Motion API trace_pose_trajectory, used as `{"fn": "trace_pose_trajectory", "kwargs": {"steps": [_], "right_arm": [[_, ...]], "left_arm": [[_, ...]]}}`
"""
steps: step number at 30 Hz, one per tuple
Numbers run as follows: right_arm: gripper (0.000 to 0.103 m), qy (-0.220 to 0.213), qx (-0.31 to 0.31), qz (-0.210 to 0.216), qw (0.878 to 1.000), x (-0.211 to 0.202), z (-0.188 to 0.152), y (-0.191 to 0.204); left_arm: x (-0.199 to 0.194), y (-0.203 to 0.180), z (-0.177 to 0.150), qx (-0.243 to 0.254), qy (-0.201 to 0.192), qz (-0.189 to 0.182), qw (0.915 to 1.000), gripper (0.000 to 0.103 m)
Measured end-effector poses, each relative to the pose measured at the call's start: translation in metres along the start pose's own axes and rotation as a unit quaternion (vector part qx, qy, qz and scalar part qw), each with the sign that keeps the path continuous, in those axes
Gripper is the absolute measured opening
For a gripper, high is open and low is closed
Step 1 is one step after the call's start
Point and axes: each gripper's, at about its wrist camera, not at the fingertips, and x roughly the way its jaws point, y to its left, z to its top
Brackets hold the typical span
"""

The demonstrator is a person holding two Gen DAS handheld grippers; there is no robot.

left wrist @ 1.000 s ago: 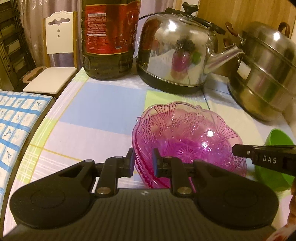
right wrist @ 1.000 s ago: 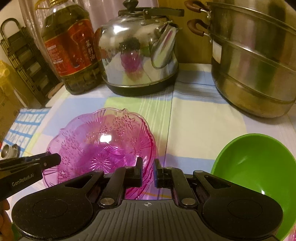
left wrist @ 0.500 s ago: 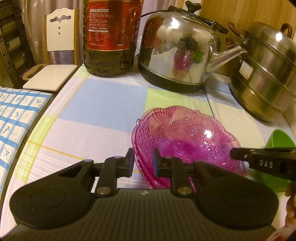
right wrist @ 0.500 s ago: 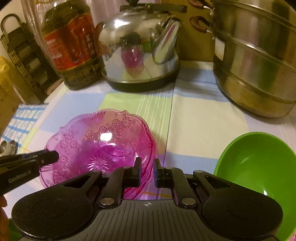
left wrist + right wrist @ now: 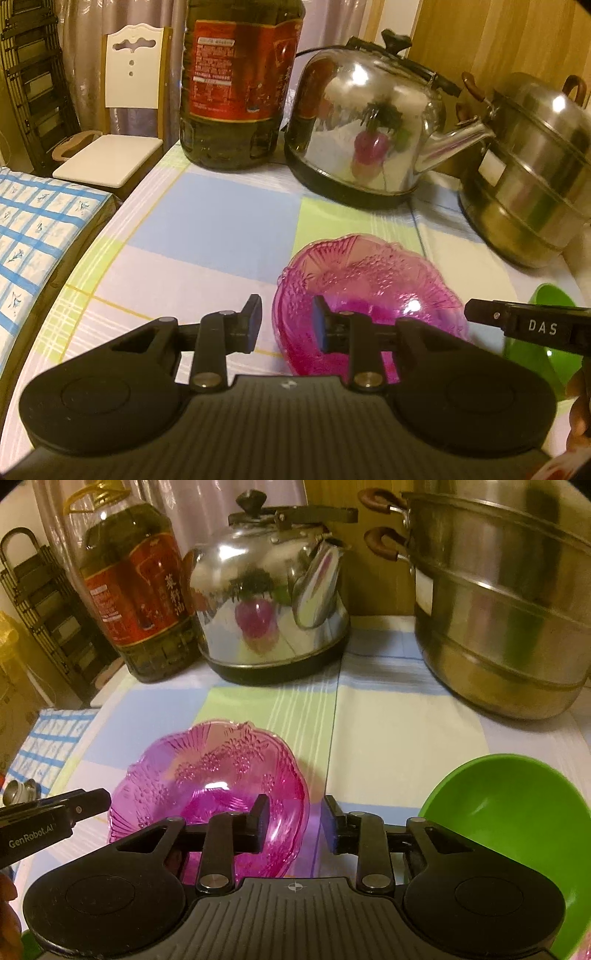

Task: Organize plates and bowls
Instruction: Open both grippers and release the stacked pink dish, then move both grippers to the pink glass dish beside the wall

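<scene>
While both tools' jaws open off its rim, one pink bowl neighbours one green bowl.

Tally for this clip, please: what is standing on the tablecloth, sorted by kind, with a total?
Pink bowls: 1 (may be nested ones, cannot tell)
Green bowls: 1
Kettles: 1
Steamer pots: 1
Oil bottles: 1
Total: 5
</scene>
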Motion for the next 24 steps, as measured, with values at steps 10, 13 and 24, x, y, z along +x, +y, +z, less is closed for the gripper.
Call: {"fn": "trace_pose_trajectory", "kwargs": {"steps": [10,13,24], "right_arm": [[0.031,-0.050,0.012,-0.007,0.999,-0.064,0.004,-0.006],[0.031,-0.069,0.021,-0.022,0.997,-0.093,-0.005,-0.019],[0.031,-0.111,0.153,-0.124,0.974,-0.192,-0.057,-0.120]], "left_arm": [[-0.049,-0.048,0.006,0.020,-0.042,-0.059,0.9972,0.026],[-0.066,-0.077,0.003,0.037,-0.048,-0.100,0.9932,0.026],[-0.101,-0.203,-0.043,0.123,0.002,-0.250,0.9603,0.026]]}}
